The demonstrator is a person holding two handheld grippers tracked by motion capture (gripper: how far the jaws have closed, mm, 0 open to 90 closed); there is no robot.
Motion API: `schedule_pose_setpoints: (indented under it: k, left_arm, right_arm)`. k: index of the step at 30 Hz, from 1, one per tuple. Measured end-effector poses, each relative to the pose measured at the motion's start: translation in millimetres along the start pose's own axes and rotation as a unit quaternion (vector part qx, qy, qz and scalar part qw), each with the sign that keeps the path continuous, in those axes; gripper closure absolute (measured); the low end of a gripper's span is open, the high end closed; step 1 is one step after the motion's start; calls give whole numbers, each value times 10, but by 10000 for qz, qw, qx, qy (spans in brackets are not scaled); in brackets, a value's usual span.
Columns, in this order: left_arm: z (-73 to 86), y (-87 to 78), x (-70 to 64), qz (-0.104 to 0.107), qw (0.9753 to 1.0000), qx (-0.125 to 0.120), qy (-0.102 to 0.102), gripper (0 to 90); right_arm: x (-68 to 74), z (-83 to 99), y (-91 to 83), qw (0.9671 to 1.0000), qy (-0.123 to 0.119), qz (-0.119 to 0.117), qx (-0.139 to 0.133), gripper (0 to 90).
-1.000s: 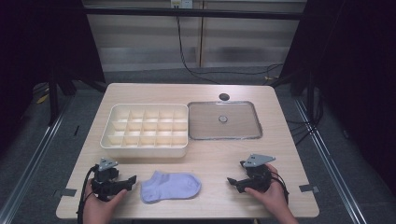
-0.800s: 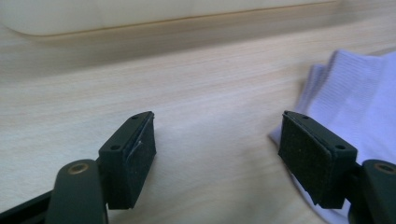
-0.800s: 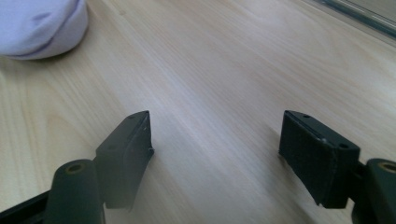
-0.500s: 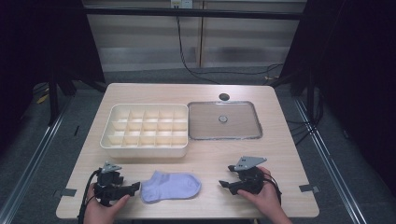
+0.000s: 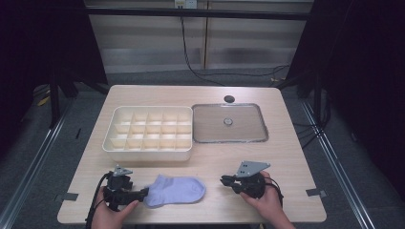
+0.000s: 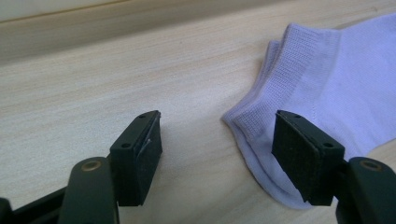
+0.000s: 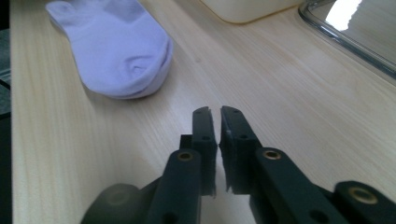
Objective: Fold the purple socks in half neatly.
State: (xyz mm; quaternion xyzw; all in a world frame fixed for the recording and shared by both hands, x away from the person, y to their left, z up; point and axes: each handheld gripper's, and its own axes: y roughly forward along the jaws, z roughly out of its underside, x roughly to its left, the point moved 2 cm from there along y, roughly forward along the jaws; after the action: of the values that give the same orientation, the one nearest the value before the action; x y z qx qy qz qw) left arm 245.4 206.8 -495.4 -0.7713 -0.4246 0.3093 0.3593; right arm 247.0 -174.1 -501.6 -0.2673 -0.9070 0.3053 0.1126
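A pale lilac ankle sock (image 5: 175, 190) lies flat near the table's front edge. My left gripper (image 5: 139, 194) is at the sock's cuff end. In the left gripper view this gripper (image 6: 218, 117) is open, low over the wood, with the ribbed cuff of the sock (image 6: 341, 84) just inside its right jaw. To the right of the toe, with a gap of bare table between, my right gripper (image 5: 224, 180) points left. In the right gripper view it (image 7: 215, 111) is shut on nothing, and the sock's toe (image 7: 116, 46) lies ahead to the upper left.
A cream divided organizer tray (image 5: 148, 155) stands behind the sock, its corner (image 7: 247, 9) visible in the right gripper view. A clear lid (image 5: 210, 129) with a centre knob lies to its right, its rim (image 7: 345, 46) also visible. A dark round hole (image 5: 229, 99) sits beyond it.
Both hands have shifted slightly inward toward the sock. The left gripper has come up to the cuff; the right has moved a little left. The sock has not moved.
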Motion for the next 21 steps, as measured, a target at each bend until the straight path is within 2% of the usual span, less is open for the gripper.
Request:
schedule_pose_setpoints:
  k: [4,7,12,15,21]
  left_arm:
    - [3,4,-24,36,10000,60,-14,333]
    - [-1,7,-39,97,9999,67,-66,333]
    - [16,-9,-50,158,9997,115,-164,360]
    - [37,-23,-39,160,9992,151,-337,376]
    - [39,-15,-38,212,9987,128,-455,387]
  right_arm:
    - [57,-42,67,9997,-122,-213,63,900]
    - [127,-55,154,9987,-345,-284,229,900]
    - [166,-96,221,9982,-422,-379,212,900]
    - [166,-134,246,9980,-409,-456,122,900]
    - [170,-127,293,9973,-486,-516,201,900]
